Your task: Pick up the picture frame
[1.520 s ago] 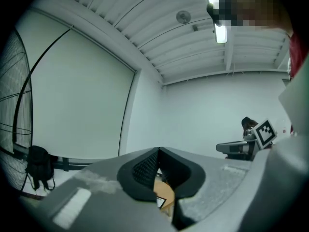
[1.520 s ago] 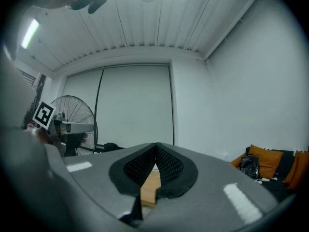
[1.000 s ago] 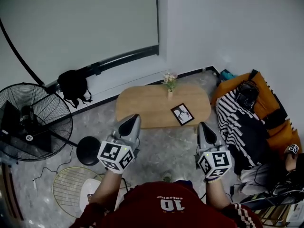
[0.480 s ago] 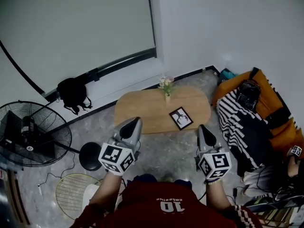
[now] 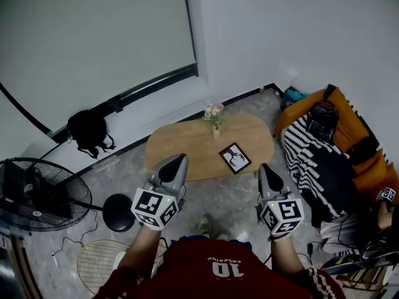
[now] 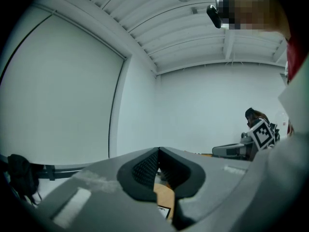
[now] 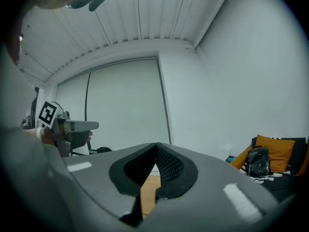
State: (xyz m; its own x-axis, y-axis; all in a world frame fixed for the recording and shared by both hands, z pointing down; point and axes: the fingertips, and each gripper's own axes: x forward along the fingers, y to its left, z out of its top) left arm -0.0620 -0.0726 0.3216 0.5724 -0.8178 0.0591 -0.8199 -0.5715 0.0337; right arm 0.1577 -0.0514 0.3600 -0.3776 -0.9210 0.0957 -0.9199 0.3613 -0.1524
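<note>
The picture frame (image 5: 235, 158) lies flat on the oval wooden desk (image 5: 181, 147), at about 4 o'clock on the top and near its front edge. It sits at 5 o'clock from a small vase of flowers (image 5: 214, 114), which stands by the back edge. Nothing touches the frame.

Both tongs are held level over the floor on the near side of the desk, well apart from each other and short of the frame. The left tongs (image 5: 176, 161) have the frame at 2 o'clock, and the right tongs (image 5: 267, 167) have it at 11 o'clock.

In the left gripper view the left tongs (image 6: 158, 150) are closed, tips meeting, with nothing between them. In the right gripper view the right tongs (image 7: 155, 144) are likewise closed and empty.

A standing fan (image 5: 38, 193) is at 9 o'clock in the head view and a black bag (image 5: 86, 128) leans on the wall at 10 o'clock. An orange cushion (image 5: 350, 118) with a striped cloth (image 5: 310, 161) lies at 3 o'clock.
</note>
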